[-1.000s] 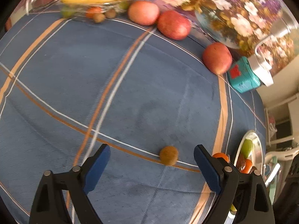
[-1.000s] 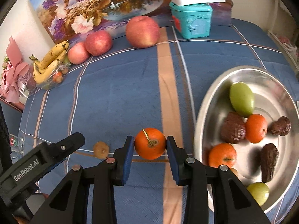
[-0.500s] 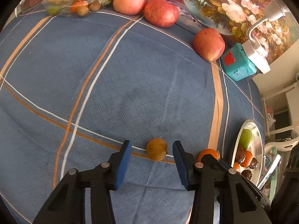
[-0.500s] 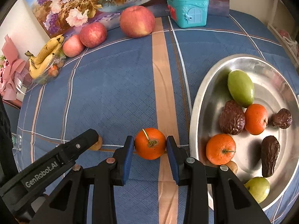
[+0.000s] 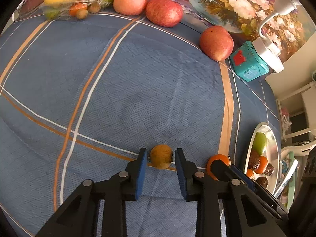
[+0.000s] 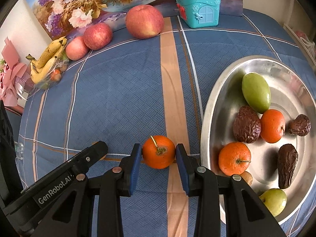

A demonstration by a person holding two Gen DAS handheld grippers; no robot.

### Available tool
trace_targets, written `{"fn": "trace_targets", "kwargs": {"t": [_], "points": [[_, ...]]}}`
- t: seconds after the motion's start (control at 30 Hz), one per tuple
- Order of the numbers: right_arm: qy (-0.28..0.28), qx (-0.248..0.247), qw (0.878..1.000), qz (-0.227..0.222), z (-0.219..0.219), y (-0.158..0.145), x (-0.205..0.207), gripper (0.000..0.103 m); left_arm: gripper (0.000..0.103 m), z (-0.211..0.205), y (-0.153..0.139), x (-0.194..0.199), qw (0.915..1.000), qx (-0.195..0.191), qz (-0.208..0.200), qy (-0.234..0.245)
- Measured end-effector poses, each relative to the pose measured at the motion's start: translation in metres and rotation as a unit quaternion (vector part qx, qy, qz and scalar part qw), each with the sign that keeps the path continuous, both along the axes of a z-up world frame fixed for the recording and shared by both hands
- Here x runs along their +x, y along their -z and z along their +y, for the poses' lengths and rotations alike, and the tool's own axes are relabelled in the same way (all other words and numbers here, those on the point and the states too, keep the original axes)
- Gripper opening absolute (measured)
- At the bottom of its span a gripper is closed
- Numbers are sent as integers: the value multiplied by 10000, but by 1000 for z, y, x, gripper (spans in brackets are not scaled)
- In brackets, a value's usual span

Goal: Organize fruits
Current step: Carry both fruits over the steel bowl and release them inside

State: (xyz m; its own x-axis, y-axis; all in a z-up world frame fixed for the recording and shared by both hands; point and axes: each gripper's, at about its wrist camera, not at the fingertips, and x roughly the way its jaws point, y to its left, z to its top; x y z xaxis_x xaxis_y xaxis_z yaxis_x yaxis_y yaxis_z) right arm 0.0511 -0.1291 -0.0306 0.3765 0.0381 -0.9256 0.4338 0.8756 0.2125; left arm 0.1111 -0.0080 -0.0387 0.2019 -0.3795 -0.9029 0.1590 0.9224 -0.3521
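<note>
My left gripper (image 5: 160,159) has its blue pads nearly closed around a small brown round fruit (image 5: 161,156) on the blue cloth; narrow gaps still show on both sides. My right gripper (image 6: 159,153) is shut on an orange (image 6: 158,151) with a stem, just left of the oval metal tray (image 6: 209,106). The tray holds two oranges (image 6: 234,158), green fruits (image 6: 256,92) and dark wrinkled dates (image 6: 246,124). The right gripper and its orange (image 5: 217,161) show beside my left gripper. The left gripper's arm (image 6: 65,175) hides the brown fruit in the right wrist view.
Three red apples (image 6: 144,21) line the back by a flower painting (image 6: 94,2). Bananas (image 6: 48,58) in a bag with small fruits lie at the back left. A teal toy house (image 6: 198,7) stands at the back right. A chair (image 5: 296,148) is beyond the table edge.
My left gripper moved forward and narrowed from wide open to nearly closed around the brown fruit. My right gripper kept its hold on the orange and shifted slightly toward the tray.
</note>
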Motion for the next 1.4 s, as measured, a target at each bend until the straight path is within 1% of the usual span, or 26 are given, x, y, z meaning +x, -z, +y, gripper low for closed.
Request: {"fn": "trace_targets", "kwargs": {"t": [0.07, 0.2, 0.47, 0.57, 0.73, 0.97, 1.17, 1.4], "points": [[-14, -1, 10000, 1, -1, 0, 0, 37, 27, 1, 0, 0, 10000, -22, -6, -25], [-2, 18, 10000, -3, -2, 0, 0, 37, 26, 7, -2, 1, 10000, -18, -32, -43], [-15, 46, 10000, -32, -3, -2, -1, 37, 26, 38, -20, 7, 9988, -184, -211, -402], [-27, 127, 9998, -129, -3, -7, -3, 37, 26, 46, -30, 8, 9979, -259, -312, -514], [-43, 100, 9994, -337, 0, -23, -9, 37, 26, 53, -44, 5, 9966, -332, -487, -576], [-39, 51, 9988, -482, 1, -39, -18, 37, 26, 42, -55, -1, 9966, -316, -605, -470], [-29, 39, 9988, -496, -1, -42, -21, 37, 26, 29, -60, -5, 9968, -306, -651, -348], [126, 16, 9987, -494, -14, -42, -29, 37, 26, 2, -64, -18, 9971, -309, -696, 37]]}}
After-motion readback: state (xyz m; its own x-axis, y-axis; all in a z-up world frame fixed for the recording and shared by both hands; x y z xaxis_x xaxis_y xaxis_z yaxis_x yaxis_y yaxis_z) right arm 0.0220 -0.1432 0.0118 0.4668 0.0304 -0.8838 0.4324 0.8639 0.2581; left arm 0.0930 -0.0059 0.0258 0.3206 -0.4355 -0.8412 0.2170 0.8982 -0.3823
